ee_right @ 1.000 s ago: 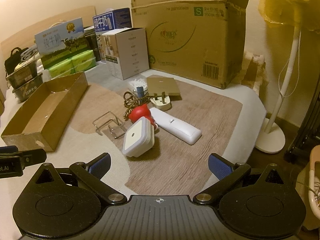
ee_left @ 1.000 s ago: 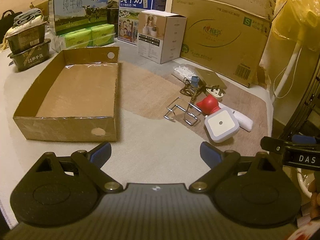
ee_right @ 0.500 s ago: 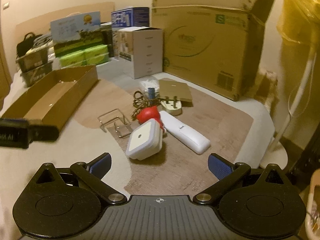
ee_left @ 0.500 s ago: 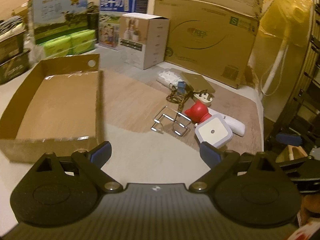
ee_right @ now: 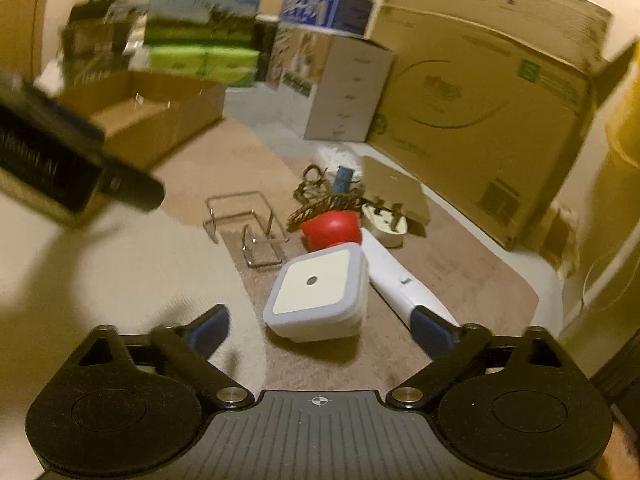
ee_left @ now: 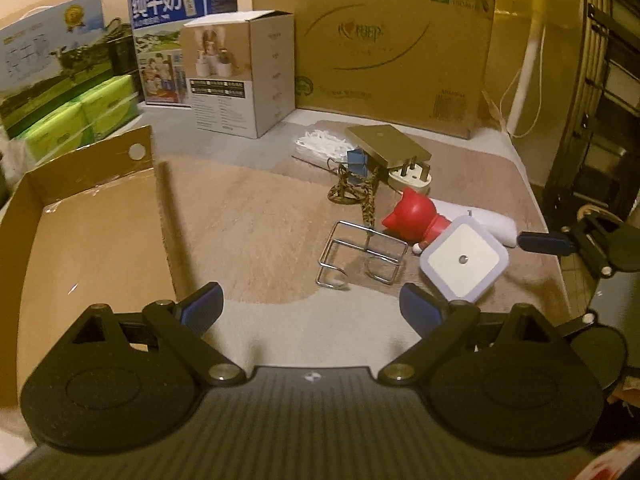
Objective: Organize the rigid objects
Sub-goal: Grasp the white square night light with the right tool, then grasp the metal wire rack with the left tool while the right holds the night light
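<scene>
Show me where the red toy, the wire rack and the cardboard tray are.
red toy [ee_left: 414, 216], left wrist view, middle of its red head
wire rack [ee_left: 362, 254], left wrist view, on its middle wires
cardboard tray [ee_left: 86, 160], left wrist view, its back wall

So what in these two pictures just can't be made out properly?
- Red toy: its lower part is hidden behind the square white device in the right wrist view.
- Cardboard tray: its left side is cut off by the edge of the left wrist view.
- Milk cartons: the print is smeared by motion blur in the right wrist view.
- Blue clip: too small to tell any detail, left wrist view.
</scene>
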`<action>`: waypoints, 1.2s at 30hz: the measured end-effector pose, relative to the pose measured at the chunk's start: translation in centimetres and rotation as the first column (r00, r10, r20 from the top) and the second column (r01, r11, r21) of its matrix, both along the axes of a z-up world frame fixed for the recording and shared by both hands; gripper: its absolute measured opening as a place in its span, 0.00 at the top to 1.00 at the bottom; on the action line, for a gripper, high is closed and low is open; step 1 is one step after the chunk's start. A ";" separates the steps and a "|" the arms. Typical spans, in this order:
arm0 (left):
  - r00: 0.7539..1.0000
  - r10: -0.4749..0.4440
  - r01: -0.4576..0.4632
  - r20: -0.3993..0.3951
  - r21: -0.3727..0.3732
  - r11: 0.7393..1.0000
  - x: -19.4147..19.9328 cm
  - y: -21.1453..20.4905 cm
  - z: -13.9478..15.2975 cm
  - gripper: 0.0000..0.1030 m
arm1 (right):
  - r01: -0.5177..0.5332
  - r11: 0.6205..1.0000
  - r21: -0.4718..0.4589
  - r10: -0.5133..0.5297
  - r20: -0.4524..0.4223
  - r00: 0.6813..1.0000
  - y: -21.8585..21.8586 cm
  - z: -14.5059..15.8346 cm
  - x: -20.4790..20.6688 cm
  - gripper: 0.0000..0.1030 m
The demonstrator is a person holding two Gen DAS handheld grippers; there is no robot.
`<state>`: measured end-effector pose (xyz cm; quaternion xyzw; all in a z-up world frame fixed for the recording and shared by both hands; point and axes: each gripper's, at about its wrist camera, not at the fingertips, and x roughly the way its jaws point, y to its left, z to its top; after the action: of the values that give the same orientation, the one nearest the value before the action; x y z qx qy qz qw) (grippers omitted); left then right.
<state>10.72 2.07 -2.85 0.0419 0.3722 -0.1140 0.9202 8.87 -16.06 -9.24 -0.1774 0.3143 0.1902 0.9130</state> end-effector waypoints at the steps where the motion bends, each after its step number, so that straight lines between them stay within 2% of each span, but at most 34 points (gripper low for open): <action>1: 1.000 -0.005 0.005 -0.002 0.002 1.000 0.3 0.1 -0.1 0.09 | -0.002 1.000 -0.016 0.003 0.004 1.000 0.3 -0.4 0.3 0.14; 6: 1.000 -0.023 0.023 -0.012 -0.003 1.000 1.5 0.2 -0.8 0.09 | -0.013 0.994 -0.107 0.018 0.042 0.999 1.7 -1.6 1.5 0.22; 8: 0.999 -0.030 0.030 -0.012 -0.002 1.000 1.7 0.1 -0.9 0.09 | -0.017 0.991 -0.129 0.023 0.044 0.999 2.0 -1.9 1.8 0.33; 12: 0.999 -0.042 0.042 -0.012 -0.002 0.999 2.0 -0.2 -0.9 0.09 | -0.020 0.991 -0.133 0.026 0.050 0.998 1.8 -1.9 1.9 0.34; 14: 0.999 -0.052 0.052 -0.008 0.000 0.999 2.1 -0.6 -0.8 0.09 | -0.003 0.995 -0.095 0.008 0.054 0.998 1.2 -1.5 1.7 0.35; 18: 0.998 -0.067 0.067 -0.011 0.002 0.998 2.6 -1.3 -0.8 0.09 | 0.054 0.998 0.045 -0.056 0.043 0.997 -1.3 0.3 1.6 0.35; 23: 0.995 -0.097 0.097 -0.016 0.009 0.995 3.8 -3.0 -1.3 0.09 | 0.167 0.967 0.194 -0.168 -0.010 0.986 -5.0 2.0 2.3 0.35; 33: 0.987 -0.125 0.131 -0.097 0.060 0.990 7.2 -5.6 -4.4 0.19 | 0.220 0.939 0.263 -0.217 -0.040 0.975 -7.5 2.3 3.0 0.35; 36: 0.984 -0.123 0.129 -0.126 0.042 0.991 8.3 -5.8 -5.0 0.27 | 0.226 0.936 0.269 -0.220 -0.054 0.974 -7.6 1.8 3.3 0.35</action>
<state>19.00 -3.70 -7.86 0.0814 0.4277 -0.1648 0.8851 12.16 -23.67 -7.42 -0.0104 0.3138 0.1293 0.9406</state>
